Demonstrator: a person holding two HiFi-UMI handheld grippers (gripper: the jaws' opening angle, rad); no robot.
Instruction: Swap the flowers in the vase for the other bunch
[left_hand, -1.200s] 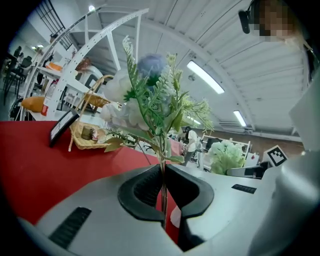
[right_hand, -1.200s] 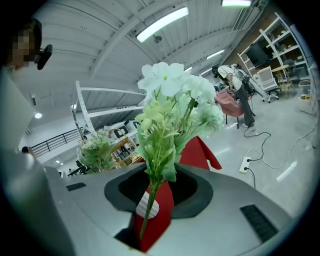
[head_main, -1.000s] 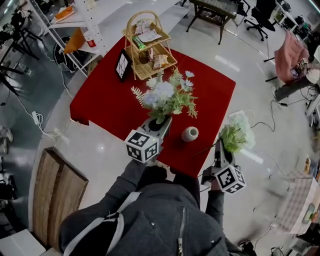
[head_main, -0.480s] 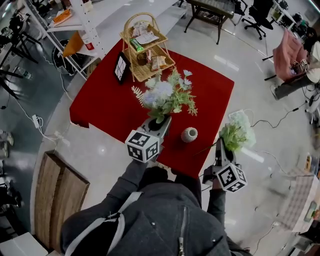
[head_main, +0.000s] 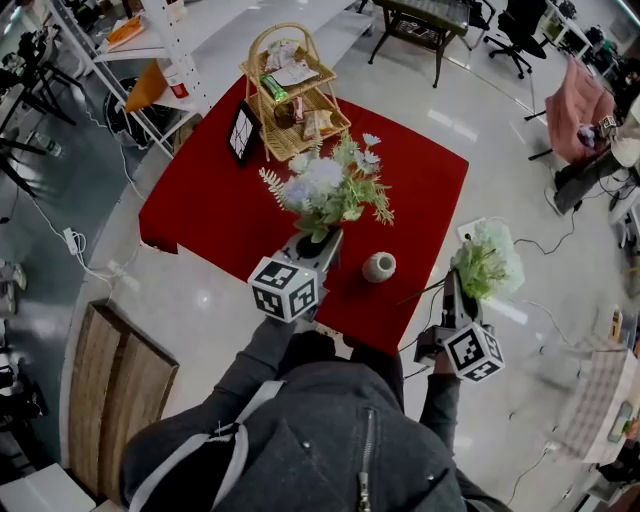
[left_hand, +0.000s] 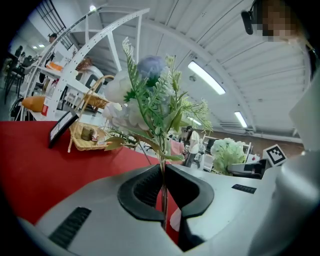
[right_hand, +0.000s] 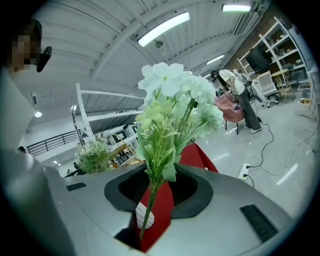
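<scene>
A small white vase (head_main: 379, 267) stands on the red table (head_main: 200, 205) with nothing in it. My left gripper (head_main: 318, 243) hovers just left of it, shut on the thin stem of a blue and white bunch (head_main: 330, 188). In the left gripper view the stem (left_hand: 162, 192) is pinched between the dark pads, with the blooms (left_hand: 142, 95) above. My right gripper (head_main: 455, 288) is off the table's right edge over the floor, holding a pale green and white bunch (head_main: 487, 262) upright. In the right gripper view its stem (right_hand: 149, 202) runs down between the jaws (right_hand: 157, 187), and the vase (right_hand: 144, 216) shows behind.
A two-tier wicker basket (head_main: 293, 90) of snacks and a black picture frame (head_main: 243, 132) stand at the table's far side. A wooden board (head_main: 110, 380) lies on the floor at the left. Cables and a power strip (head_main: 470, 230) lie right of the table.
The right gripper and its green bunch have drifted slightly to the right, away from the table edge. The left gripper and its bunch have stayed put.
</scene>
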